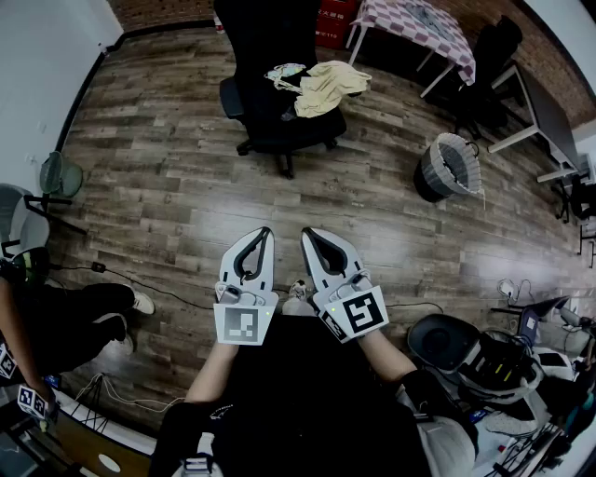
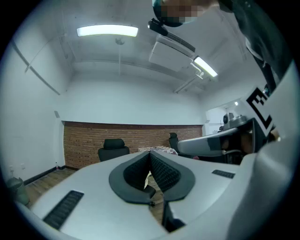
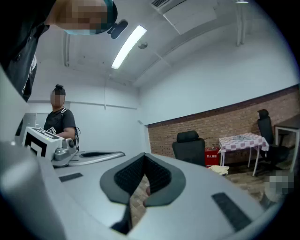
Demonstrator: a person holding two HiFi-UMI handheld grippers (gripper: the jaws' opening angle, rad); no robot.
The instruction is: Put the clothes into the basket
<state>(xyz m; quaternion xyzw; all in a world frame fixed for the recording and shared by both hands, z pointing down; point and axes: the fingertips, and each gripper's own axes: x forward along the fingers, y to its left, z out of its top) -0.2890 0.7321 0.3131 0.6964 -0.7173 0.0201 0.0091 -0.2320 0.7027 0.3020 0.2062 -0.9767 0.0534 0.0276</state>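
Pale yellow and light-coloured clothes (image 1: 321, 84) lie heaped on the seat of a black office chair (image 1: 279, 116) at the top of the head view. A round mesh basket (image 1: 449, 166) with a white liner stands on the wood floor to the chair's right. Both grippers are held side by side close to my body, far from chair and basket, pointing level. My left gripper (image 1: 265, 233) is shut with nothing between its pads. My right gripper (image 1: 307, 234) is shut and empty too. In the right gripper view a bit of the clothes (image 3: 218, 169) shows beside the black chair (image 3: 190, 146).
A table with a checked cloth (image 1: 419, 23) stands at the back right, a desk (image 1: 545, 107) at the far right. A seated person's legs (image 1: 84, 317) and cables lie at the left. A fan (image 1: 60, 174) stands by the left wall. Equipment (image 1: 494, 359) sits at the lower right.
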